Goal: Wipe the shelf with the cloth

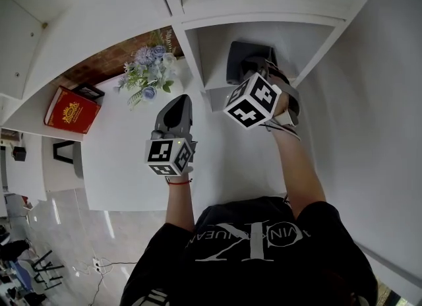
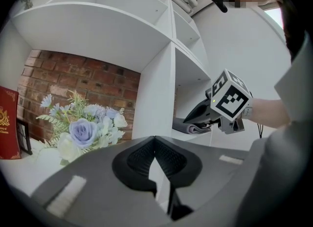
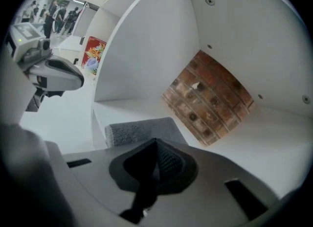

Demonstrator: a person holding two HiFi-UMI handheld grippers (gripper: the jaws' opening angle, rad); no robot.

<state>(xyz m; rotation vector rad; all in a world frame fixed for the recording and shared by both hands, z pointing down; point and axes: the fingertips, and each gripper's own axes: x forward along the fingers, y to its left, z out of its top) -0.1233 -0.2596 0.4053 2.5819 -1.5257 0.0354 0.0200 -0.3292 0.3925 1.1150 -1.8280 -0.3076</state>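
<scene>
A folded grey cloth (image 1: pixel 239 57) lies on the floor of a white shelf compartment (image 1: pixel 310 37). My right gripper (image 1: pixel 261 68) reaches into that compartment, shut on the cloth's near edge. In the right gripper view the cloth (image 3: pixel 139 130) spreads out just beyond the closed right gripper (image 3: pixel 156 144) over the shelf floor (image 3: pixel 274 138). The left gripper view shows the right gripper (image 2: pixel 196 119) resting on the cloth (image 2: pixel 190 128) from the side. My left gripper (image 1: pixel 178 101) is shut and empty, held level outside the shelf in front of the white divider (image 1: pixel 195 61); its jaws (image 2: pixel 155 140) meet at the tips.
A bunch of pale blue and white flowers (image 1: pixel 149 74) (image 2: pixel 83 130) stands on the white counter left of the divider. A red book (image 1: pixel 71 110) (image 2: pixel 7 123) and a small black frame (image 1: pixel 88 91) stand further left. The compartment's back is brick (image 3: pixel 208 96).
</scene>
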